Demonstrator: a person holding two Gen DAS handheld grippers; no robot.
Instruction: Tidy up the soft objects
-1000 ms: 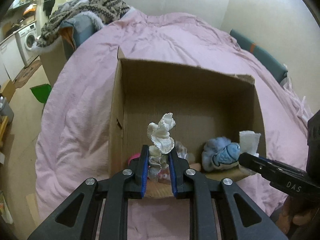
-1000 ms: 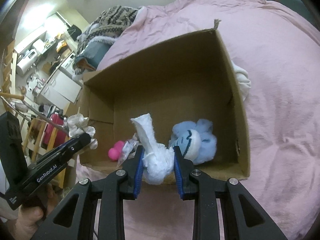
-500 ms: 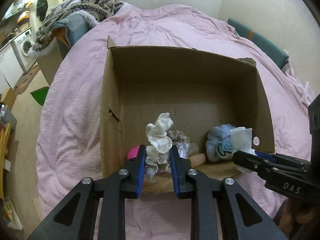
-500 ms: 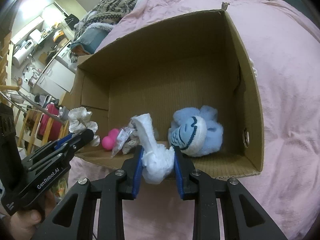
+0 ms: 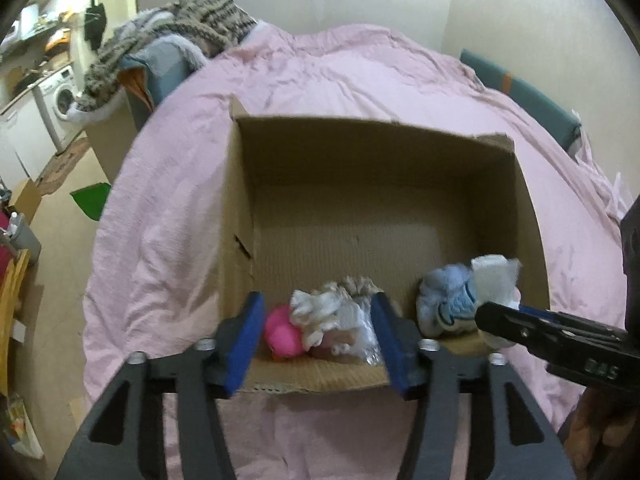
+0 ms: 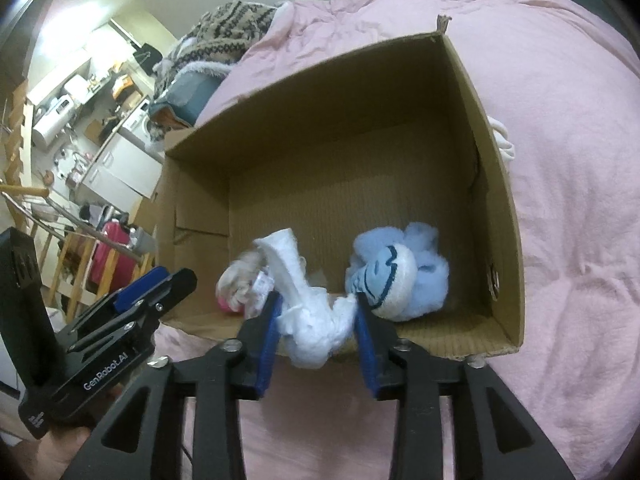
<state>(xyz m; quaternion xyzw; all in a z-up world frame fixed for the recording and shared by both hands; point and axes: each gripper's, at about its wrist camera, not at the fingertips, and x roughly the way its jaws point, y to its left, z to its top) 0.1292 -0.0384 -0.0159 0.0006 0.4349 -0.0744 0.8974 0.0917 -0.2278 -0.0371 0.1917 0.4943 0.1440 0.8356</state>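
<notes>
An open cardboard box (image 5: 500, 184) (image 6: 496, 184) lies on a pink duvet. My left gripper (image 5: 318, 334) is open at the box's near edge. A white ruffled cloth (image 5: 316, 312) lies in the box between its fingers, beside a pink toy (image 5: 282, 336) and a clear wrapper (image 5: 362, 326). My right gripper (image 6: 316, 334) is shut on a white sock (image 6: 310, 320) just over the near edge; it also shows in the left wrist view (image 5: 494, 280). A blue plush (image 6: 396, 276) (image 5: 448, 306) sits in the box's right part.
A patterned knit blanket (image 5: 176, 24) and blue cushion lie at the duvet's far left. A washing machine (image 5: 60, 96) and a green item (image 5: 92, 200) stand on the floor to the left. A teal headboard (image 5: 520, 96) is at the far right.
My left gripper has opened and let the white ruffled cloth drop into the box. My right gripper's fingers stand a little wider, still around the white sock.
</notes>
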